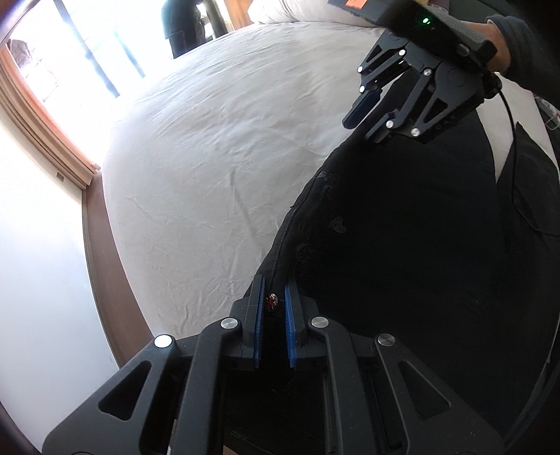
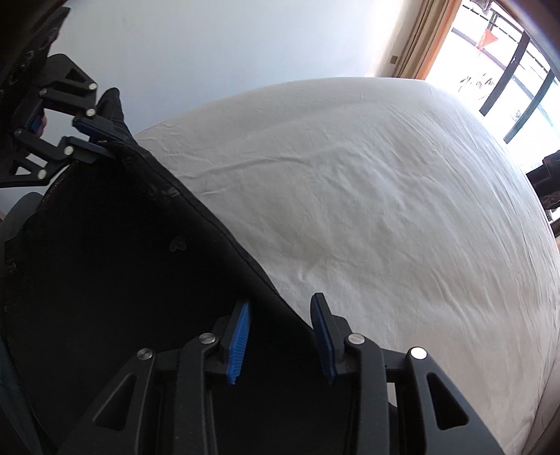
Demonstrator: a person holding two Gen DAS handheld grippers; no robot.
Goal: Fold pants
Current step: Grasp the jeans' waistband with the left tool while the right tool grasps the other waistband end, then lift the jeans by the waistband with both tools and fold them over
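White-sheeted bed (image 2: 350,175): left gripper (image 1: 273,301) pinches the black pants (image 1: 402,245) edge, seemingly tensioning it, while right gripper (image 2: 280,329) straddles the same edge, parted.

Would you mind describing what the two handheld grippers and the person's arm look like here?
Both the left gripper and the right gripper are matte black linkage frames with triangular cut-outs, silver round pivot pins and ribbed blue finger pads. The right one carries a green light, an orange label and a thin black cable. The hand wears a dark sleeve.
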